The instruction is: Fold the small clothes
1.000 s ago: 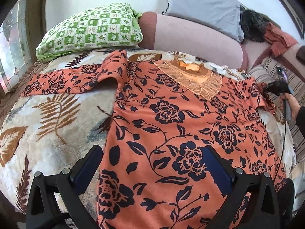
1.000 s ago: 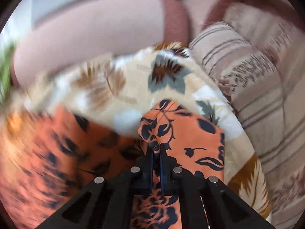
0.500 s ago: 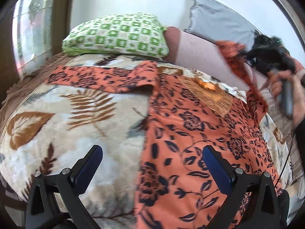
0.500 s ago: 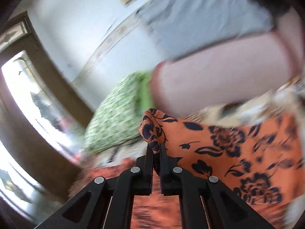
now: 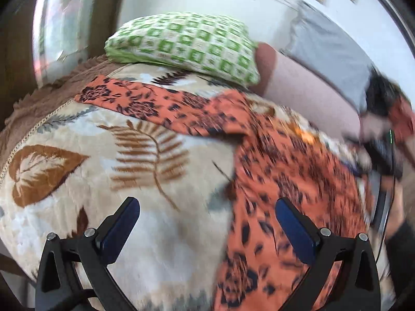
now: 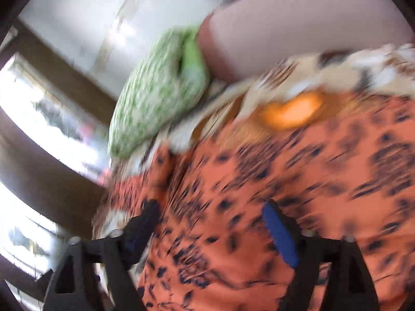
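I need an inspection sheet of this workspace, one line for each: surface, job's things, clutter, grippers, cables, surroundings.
Surface: bed with a leaf-print blanket, cream with brown leaves.
Job's things: orange floral garment spread on the blanket, one sleeve stretched out toward the green pillow.
Clutter: green checked pillow, pink bolster, grey pillow; a dark item and a reddish cloth at the far right, too blurred to name.
Grippers: left hand-held gripper open, nothing between its fingers; right hand-held gripper with jaws opening above the garment, nothing pinched.
Cables: a thin dark cable hangs at the right edge.
Surroundings: white wall, window with a dark frame.
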`<action>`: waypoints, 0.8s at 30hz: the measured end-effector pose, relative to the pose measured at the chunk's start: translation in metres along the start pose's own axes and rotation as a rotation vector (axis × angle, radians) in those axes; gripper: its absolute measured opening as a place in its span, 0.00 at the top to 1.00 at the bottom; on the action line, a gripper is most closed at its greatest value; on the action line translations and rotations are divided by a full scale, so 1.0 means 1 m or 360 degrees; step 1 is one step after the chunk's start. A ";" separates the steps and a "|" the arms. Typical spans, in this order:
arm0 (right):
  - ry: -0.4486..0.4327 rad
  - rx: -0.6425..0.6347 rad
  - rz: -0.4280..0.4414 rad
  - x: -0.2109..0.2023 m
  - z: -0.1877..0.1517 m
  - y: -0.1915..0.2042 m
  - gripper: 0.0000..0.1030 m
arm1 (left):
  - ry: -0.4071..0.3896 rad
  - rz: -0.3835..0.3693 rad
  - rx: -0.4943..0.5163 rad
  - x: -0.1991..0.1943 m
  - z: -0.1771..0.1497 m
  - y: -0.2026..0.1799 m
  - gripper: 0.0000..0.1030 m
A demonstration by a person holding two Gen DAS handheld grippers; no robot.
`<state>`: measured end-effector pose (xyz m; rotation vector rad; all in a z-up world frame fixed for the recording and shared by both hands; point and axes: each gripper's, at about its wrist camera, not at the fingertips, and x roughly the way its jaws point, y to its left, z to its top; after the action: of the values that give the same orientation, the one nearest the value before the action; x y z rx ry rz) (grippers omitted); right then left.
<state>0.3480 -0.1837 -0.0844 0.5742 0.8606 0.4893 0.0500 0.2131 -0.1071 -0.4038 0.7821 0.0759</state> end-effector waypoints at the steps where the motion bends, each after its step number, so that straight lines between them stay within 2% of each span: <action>1: 0.0003 0.0075 -0.0072 0.005 0.001 -0.026 0.01 | 0.0002 -0.0015 -0.0070 0.005 0.014 0.011 0.00; 2: 0.0103 0.0174 -0.0177 0.022 -0.001 -0.054 0.01 | 0.0002 -0.0050 -0.0132 0.009 0.025 0.020 0.00; 3: 0.0252 0.0310 -0.0208 0.042 -0.007 -0.086 0.02 | -0.0007 -0.0083 -0.0203 0.013 0.038 0.031 0.00; 5: 0.0106 0.0249 -0.0079 0.027 -0.010 -0.088 0.00 | -0.0022 -0.0139 -0.0373 0.027 0.066 0.059 0.00; 8: 0.0160 0.0237 -0.0119 0.031 -0.008 -0.082 0.01 | -0.0016 -0.0171 -0.0741 0.066 0.099 0.116 0.00; 11: 0.0184 0.0217 -0.0134 0.041 -0.006 -0.079 0.00 | -0.0011 -0.0137 -0.0964 0.101 0.118 0.160 0.00; 14: 0.0181 0.0230 -0.0120 0.042 -0.002 -0.078 0.01 | -0.0014 -0.0099 -0.1113 0.125 0.132 0.191 0.00; 17: 0.0189 0.0233 -0.0123 0.033 -0.008 -0.083 0.01 | -0.0040 -0.0063 -0.1131 0.137 0.144 0.203 0.01; 18: 0.0196 0.0227 -0.0133 0.034 -0.007 -0.082 0.01 | -0.0045 -0.0045 -0.1127 0.139 0.147 0.203 0.04; 20: 0.0209 0.0213 -0.0149 0.035 -0.006 -0.081 0.01 | -0.0019 0.0064 -0.1108 0.144 0.151 0.203 0.37; 21: 0.0214 0.0207 -0.0156 0.036 -0.005 -0.080 0.01 | 0.0037 0.0135 -0.1102 0.150 0.153 0.206 0.89; 22: 0.0217 0.0204 -0.0162 0.037 -0.004 -0.080 0.01 | 0.0095 0.0097 -0.1145 0.157 0.152 0.214 0.96; 23: 0.0219 0.0206 -0.0167 0.038 -0.004 -0.079 0.01 | 0.0083 0.0073 -0.1173 0.157 0.151 0.216 0.96; 24: 0.0223 0.0205 -0.0169 0.039 -0.004 -0.079 0.01 | 0.0069 0.0104 -0.1139 0.153 0.154 0.212 0.96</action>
<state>0.3799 -0.2183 -0.1592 0.6139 1.0566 0.3824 0.2167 0.4548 -0.1846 -1.0593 0.7959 0.4160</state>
